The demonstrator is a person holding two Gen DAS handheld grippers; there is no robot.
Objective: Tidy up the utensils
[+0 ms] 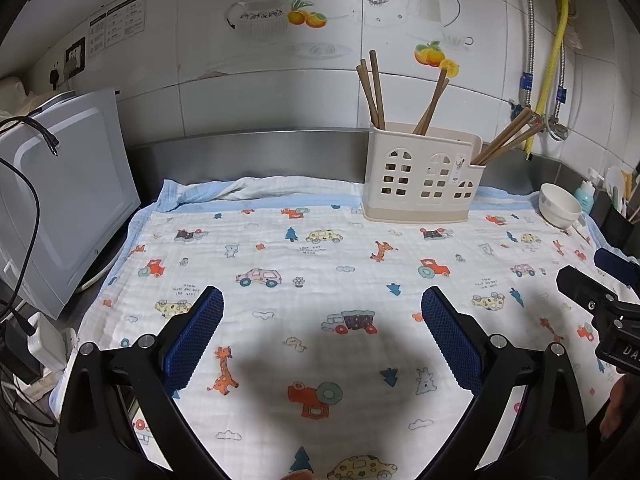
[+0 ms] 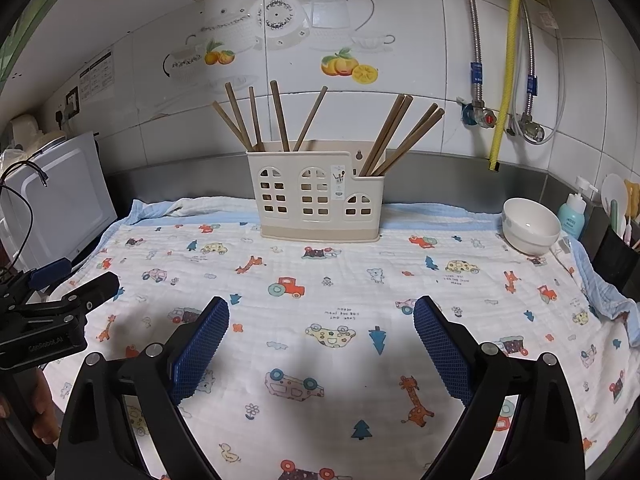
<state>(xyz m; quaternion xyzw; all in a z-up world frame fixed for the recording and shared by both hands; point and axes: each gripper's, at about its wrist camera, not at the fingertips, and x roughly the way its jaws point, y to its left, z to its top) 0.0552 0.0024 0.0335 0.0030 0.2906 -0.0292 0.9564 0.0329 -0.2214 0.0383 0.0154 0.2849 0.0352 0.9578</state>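
Both grippers hover low over the patterned cloth [image 2: 340,280] covering the table, each empty. Left gripper [image 1: 322,306]: jaws wide open, nothing between the blue pads. Right gripper [image 2: 321,316]: jaws likewise spread wide, nothing held. Cream utensil holder [image 2: 316,196] stands upright at the back of the cloth, near the tiled wall. Wooden chopsticks [image 2: 276,120] lean in its taller left compartment; a second bunch [image 2: 400,136] leans in the lower right compartment. White bowl [image 2: 530,226] sits on the cloth, well to the holder's right. A grey appliance [image 1: 60,200] stands off the cloth's left edge.
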